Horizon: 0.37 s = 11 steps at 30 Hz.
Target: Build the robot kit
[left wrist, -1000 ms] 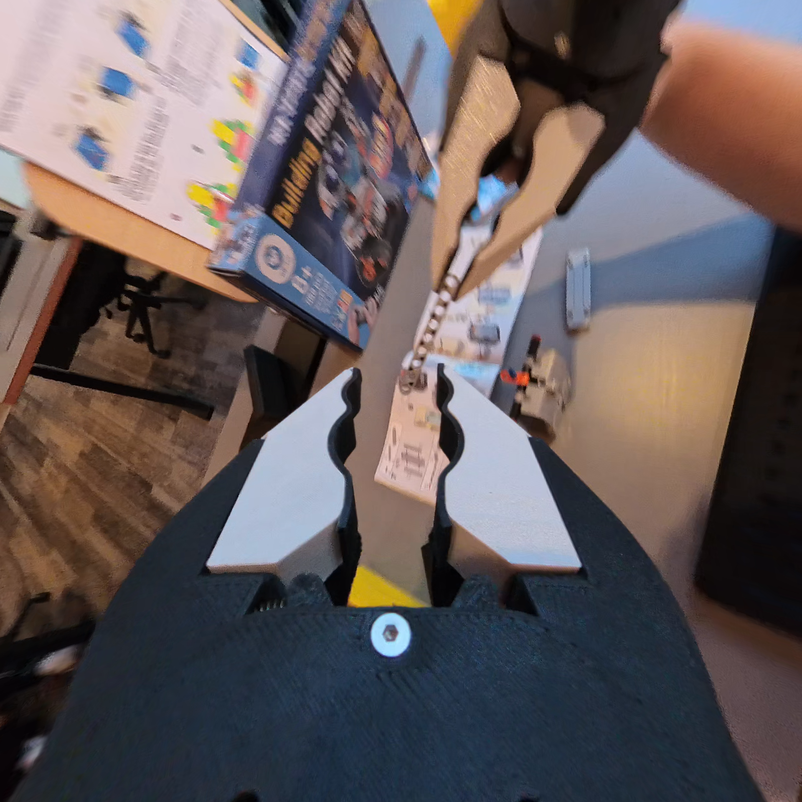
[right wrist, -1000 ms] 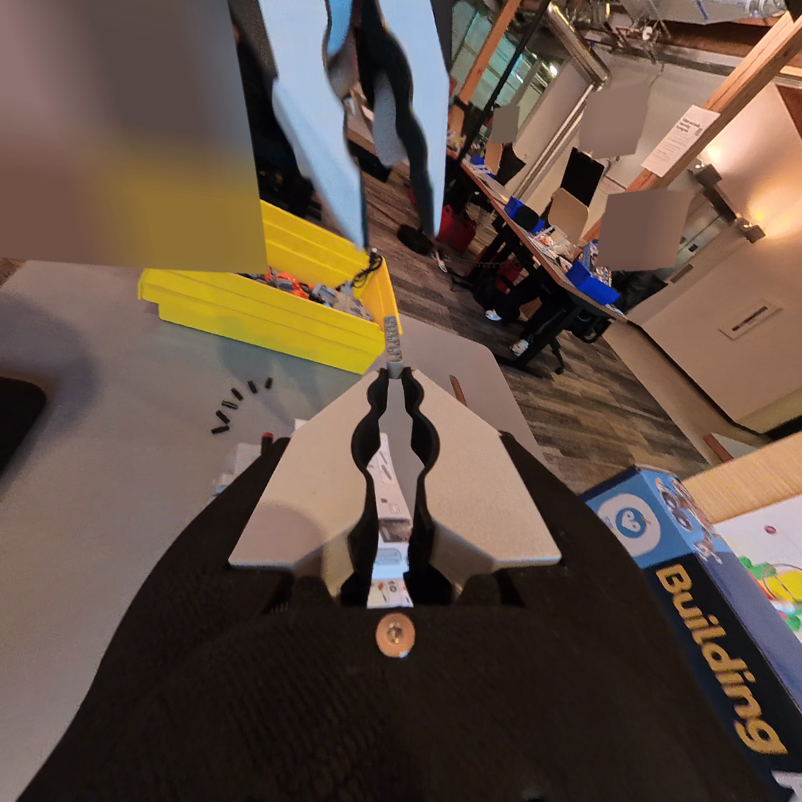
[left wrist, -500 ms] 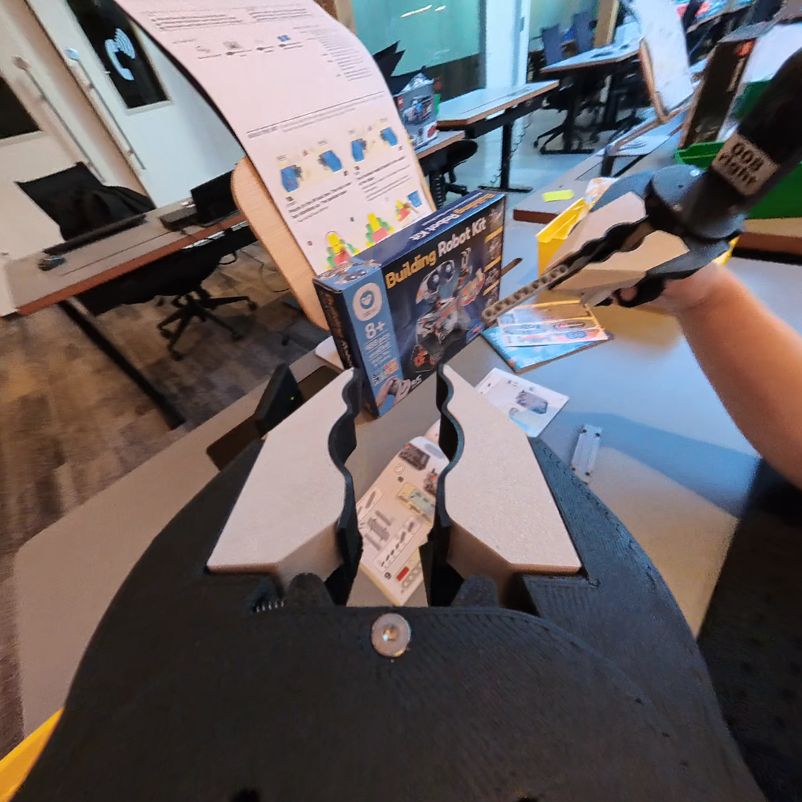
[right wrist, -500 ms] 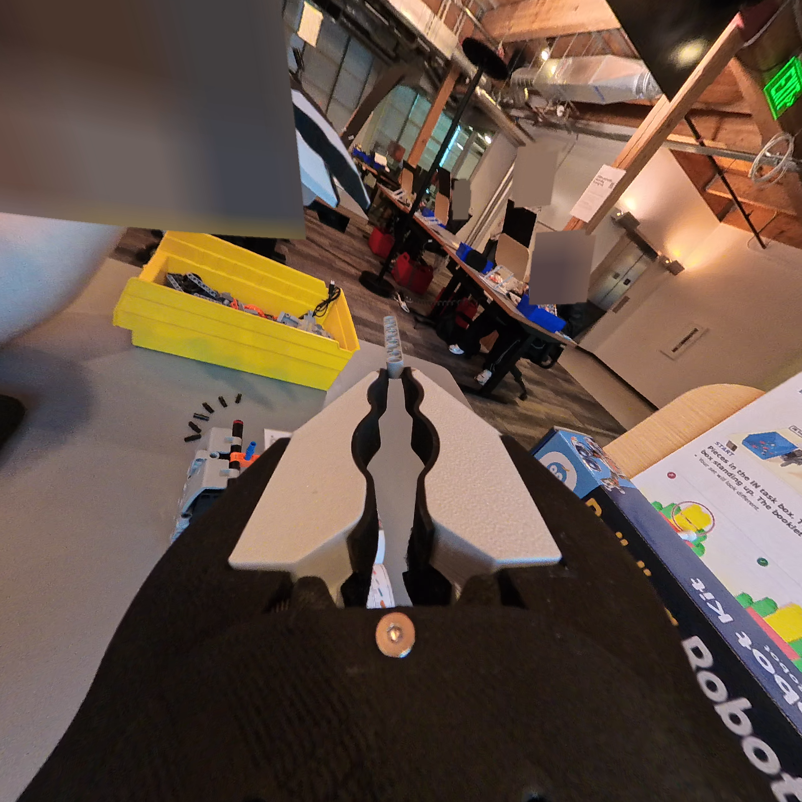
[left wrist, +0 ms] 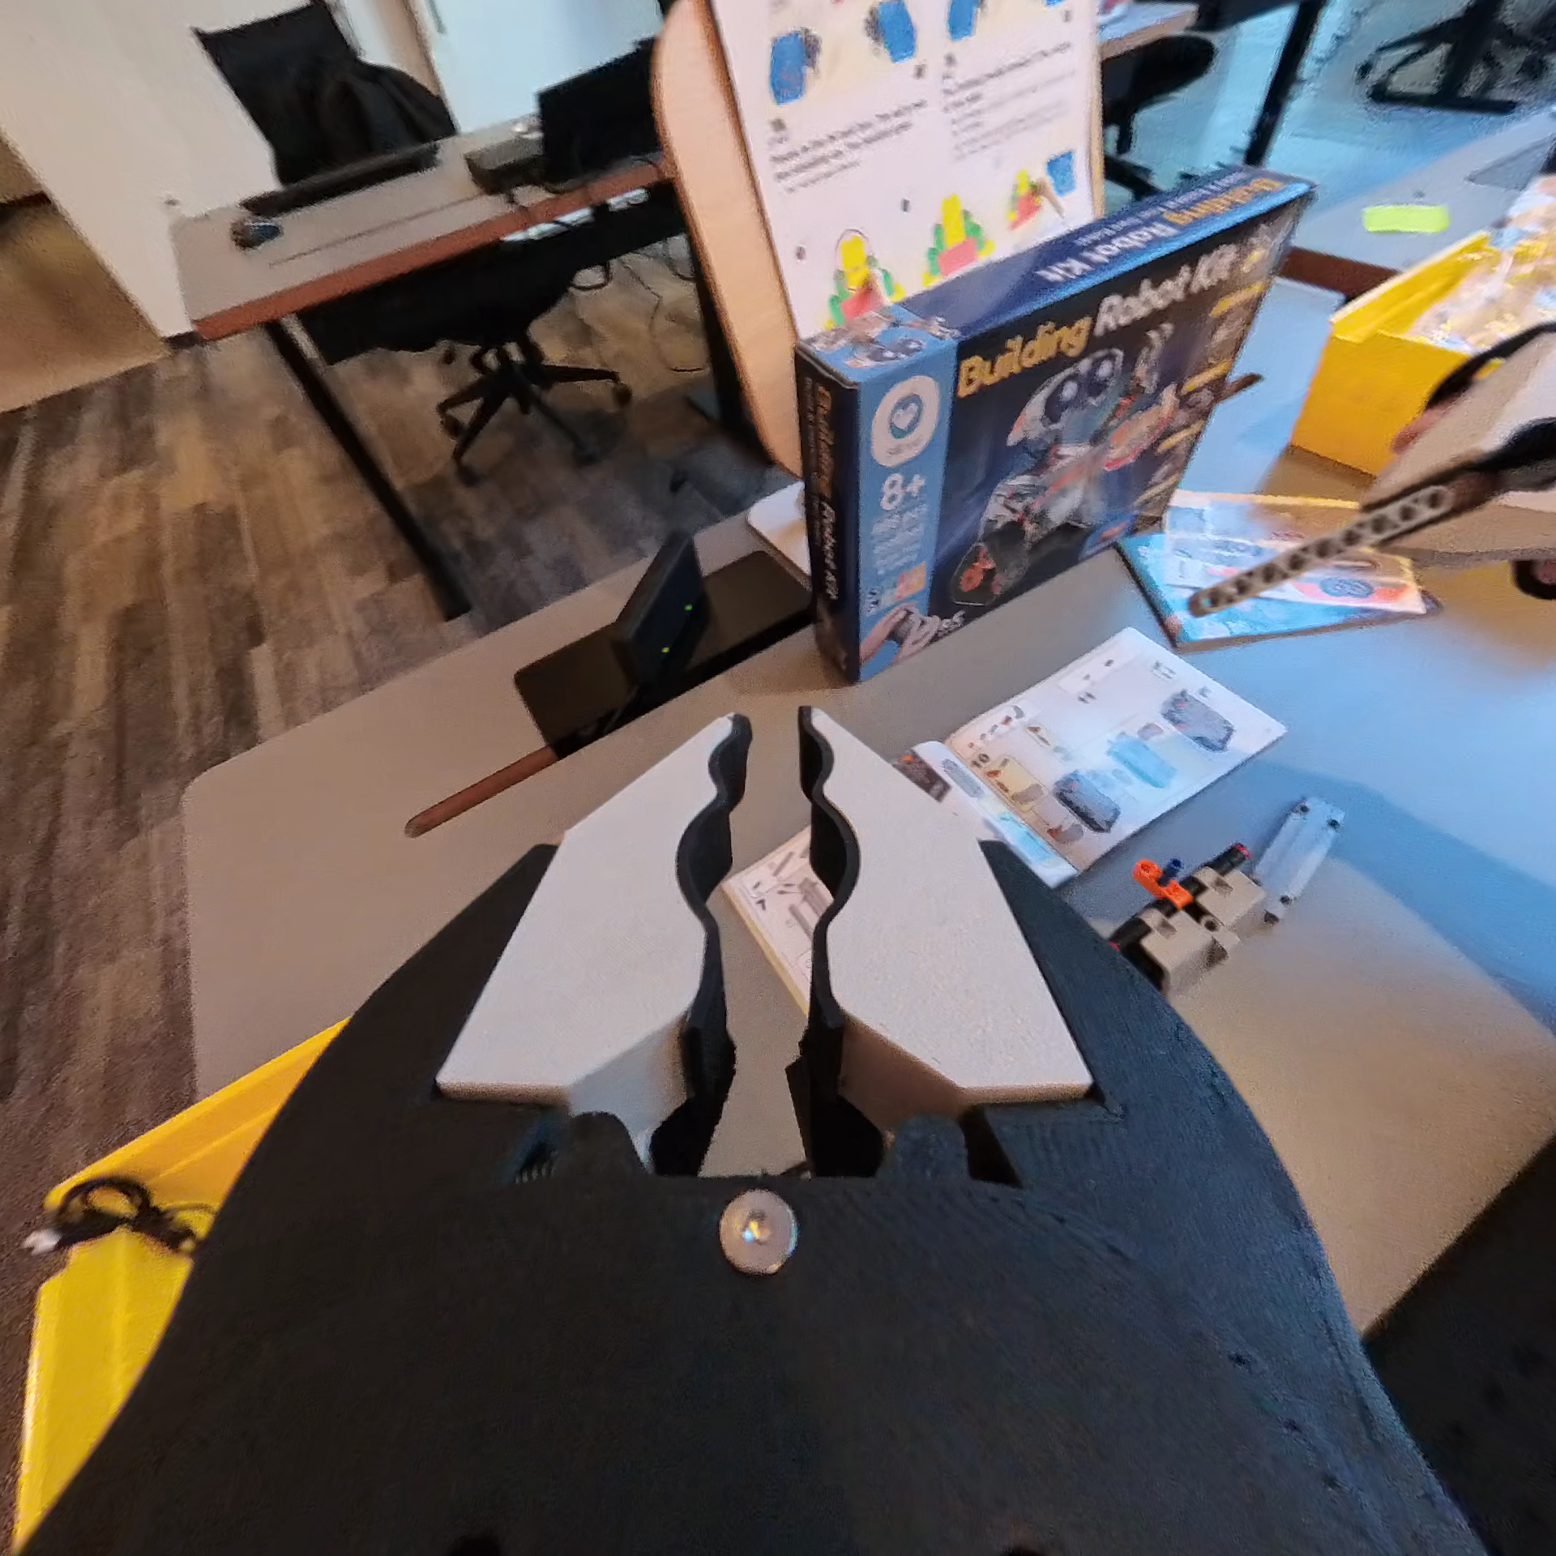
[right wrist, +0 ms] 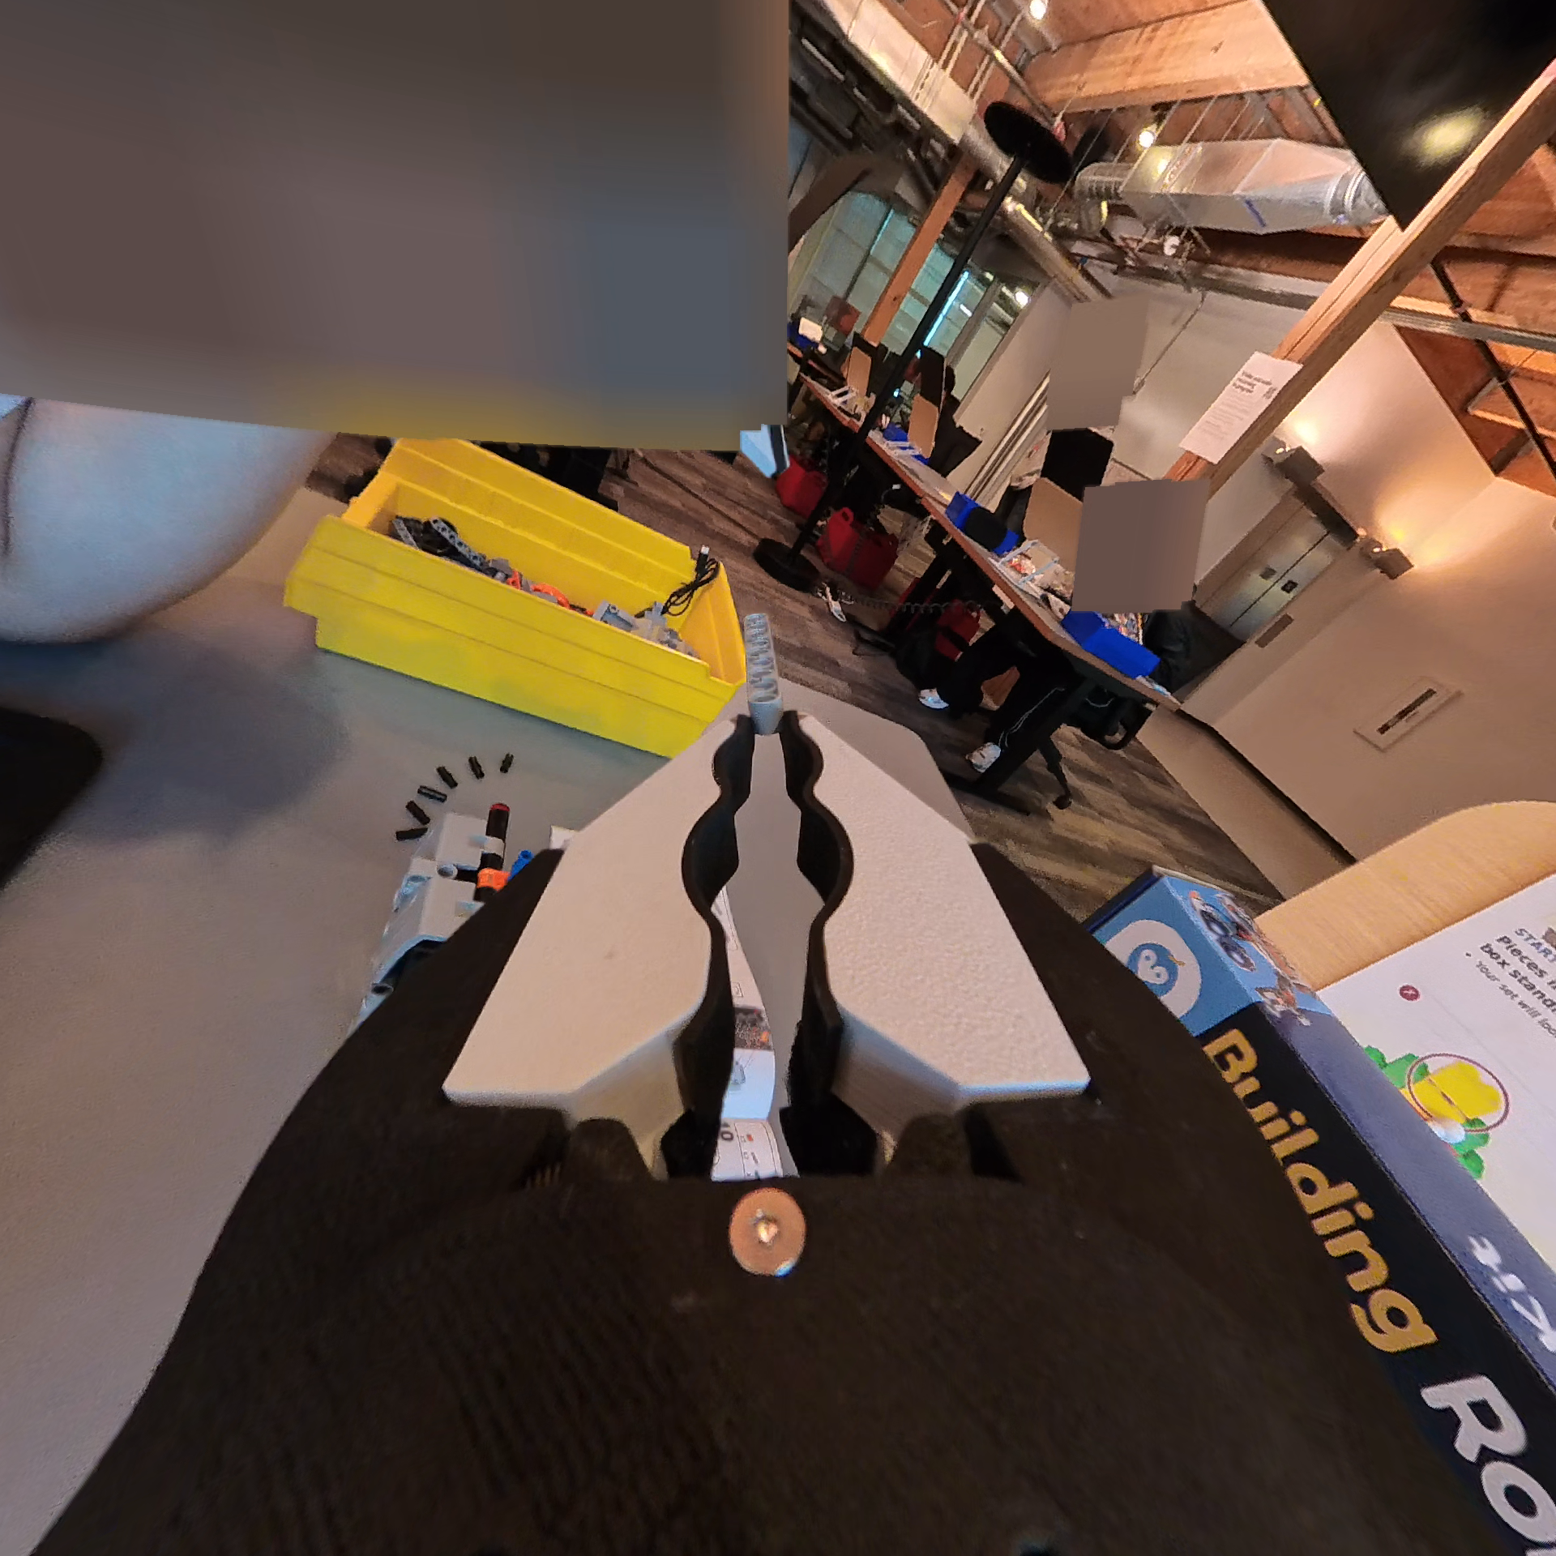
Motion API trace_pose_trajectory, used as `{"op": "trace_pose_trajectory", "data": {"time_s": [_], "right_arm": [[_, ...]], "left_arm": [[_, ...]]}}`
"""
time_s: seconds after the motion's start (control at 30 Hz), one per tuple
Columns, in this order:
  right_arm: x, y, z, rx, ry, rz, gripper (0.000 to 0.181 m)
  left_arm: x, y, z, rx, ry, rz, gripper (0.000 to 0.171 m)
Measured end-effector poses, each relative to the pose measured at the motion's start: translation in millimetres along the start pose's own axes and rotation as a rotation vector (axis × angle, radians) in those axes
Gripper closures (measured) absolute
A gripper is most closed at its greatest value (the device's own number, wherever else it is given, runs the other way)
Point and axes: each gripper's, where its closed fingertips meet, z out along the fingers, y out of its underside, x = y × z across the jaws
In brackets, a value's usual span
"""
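Note:
My right gripper [right wrist: 764,724] is shut on one end of a grey perforated beam [right wrist: 762,665], which sticks out past the fingertips above the grey table [right wrist: 168,968]. In the left wrist view, this gripper [left wrist: 1398,505] and the beam [left wrist: 1313,556] show at the right edge, over a blue booklet [left wrist: 1263,589]. My left gripper [left wrist: 775,728] is empty, its jaws a narrow gap apart. It hovers over an open instruction booklet [left wrist: 1111,758]. A grey motor block with an orange part [left wrist: 1196,918] lies to its right and also shows in the right wrist view [right wrist: 455,867].
A blue robot kit box [left wrist: 1052,471] stands at the table's far edge before a board with a printed sheet [left wrist: 909,126]. A yellow bin of parts [right wrist: 505,631] sits at the left. Another yellow bin [left wrist: 1389,379] is far right. Several black pins [right wrist: 455,783] lie loose.
My left gripper's jaws have narrowed and its view has tilted down toward the table. In that view, the right gripper with the beam has shifted to the right edge.

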Motion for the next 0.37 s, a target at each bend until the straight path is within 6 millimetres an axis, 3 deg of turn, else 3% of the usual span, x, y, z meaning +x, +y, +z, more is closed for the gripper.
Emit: {"op": "trace_pose_trajectory", "data": {"time_s": [0.1,0.23,0.37], "right_arm": [[-3.5,6.5,6.4,-0.029,-0.015,-0.006,0.174],[-4.5,7.9,11.6,-0.03,-0.019,0.003,0.174],[-7.0,10.2,16.2,-0.036,-0.031,-0.002,0.174]], "left_arm": [[6.5,-1.2,2.7,0.022,0.104,-0.059,0.166],[-14.4,-1.0,-1.3,0.04,0.047,-0.1,0.166],[-18.9,-12.4,-10.3,0.117,0.043,-0.118,0.167]]}}
